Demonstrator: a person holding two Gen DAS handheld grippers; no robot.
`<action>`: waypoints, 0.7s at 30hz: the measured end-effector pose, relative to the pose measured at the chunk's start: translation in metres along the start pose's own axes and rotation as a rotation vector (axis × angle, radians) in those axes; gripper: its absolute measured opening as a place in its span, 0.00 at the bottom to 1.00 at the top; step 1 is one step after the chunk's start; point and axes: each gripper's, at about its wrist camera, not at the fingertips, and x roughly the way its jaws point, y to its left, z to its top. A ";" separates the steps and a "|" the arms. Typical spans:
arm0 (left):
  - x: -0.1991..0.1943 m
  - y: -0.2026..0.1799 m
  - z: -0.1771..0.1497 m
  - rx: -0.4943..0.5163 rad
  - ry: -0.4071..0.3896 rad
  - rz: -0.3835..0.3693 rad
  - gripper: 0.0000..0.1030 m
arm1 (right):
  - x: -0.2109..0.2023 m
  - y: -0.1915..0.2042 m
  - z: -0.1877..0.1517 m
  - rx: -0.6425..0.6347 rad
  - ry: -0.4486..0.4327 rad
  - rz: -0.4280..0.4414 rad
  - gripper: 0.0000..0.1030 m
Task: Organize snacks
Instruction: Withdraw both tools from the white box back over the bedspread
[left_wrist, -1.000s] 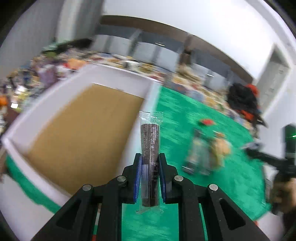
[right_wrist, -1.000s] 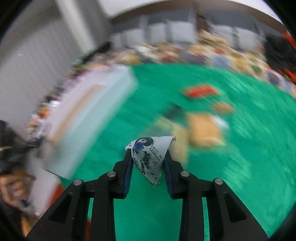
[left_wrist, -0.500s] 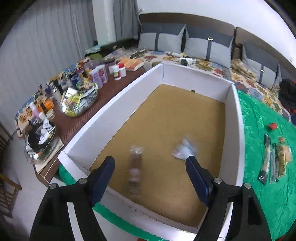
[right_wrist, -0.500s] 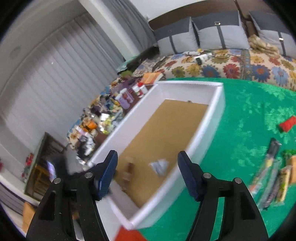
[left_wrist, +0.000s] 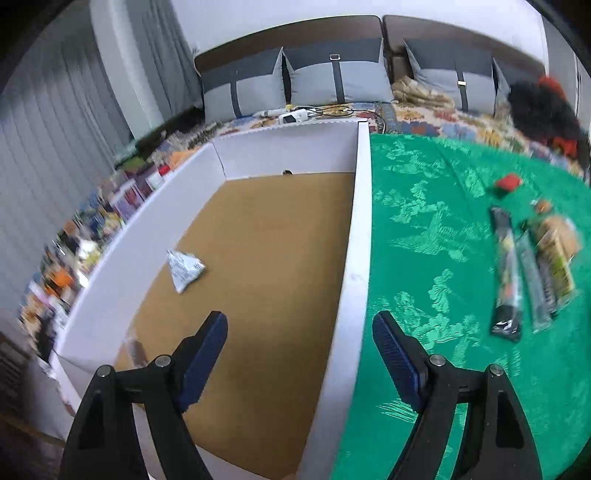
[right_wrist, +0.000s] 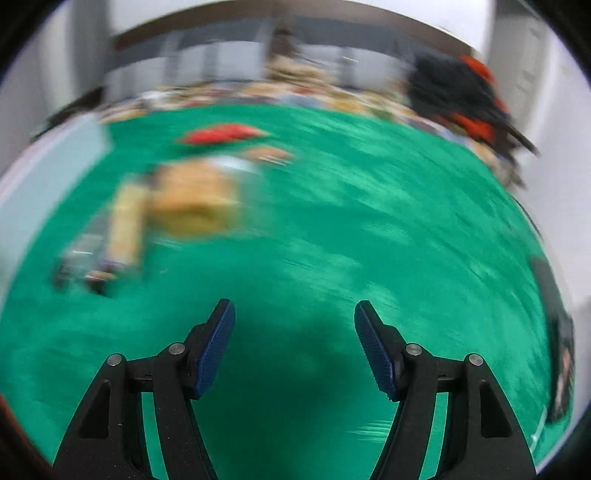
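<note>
Though printed, the triangular packet (left_wrist: 183, 269) (in the box (left_wrist: 360, 236)) stays unreadable.

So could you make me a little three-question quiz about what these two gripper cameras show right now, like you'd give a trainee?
1. True or false: the left gripper is holding a snack.
2. Where does the white triangular packet lie? A) on the green cloth B) inside the white box C) on the pillows
3. Fill in: the long snack sticks lie on the ____ cloth, outside the box.

Key
1. False: its jaws stand open with nothing between them.
2. B, on the brown floor of the box.
3. green
</note>
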 end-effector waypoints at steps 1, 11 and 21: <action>-0.002 -0.001 0.000 -0.009 0.009 -0.007 0.78 | 0.006 -0.017 -0.006 0.026 0.011 -0.035 0.69; -0.015 -0.013 -0.025 -0.021 0.057 -0.036 0.79 | 0.036 -0.056 -0.007 0.177 0.022 -0.048 0.81; -0.114 -0.064 -0.003 -0.039 -0.295 -0.020 1.00 | 0.053 -0.061 0.002 0.196 0.026 -0.046 0.92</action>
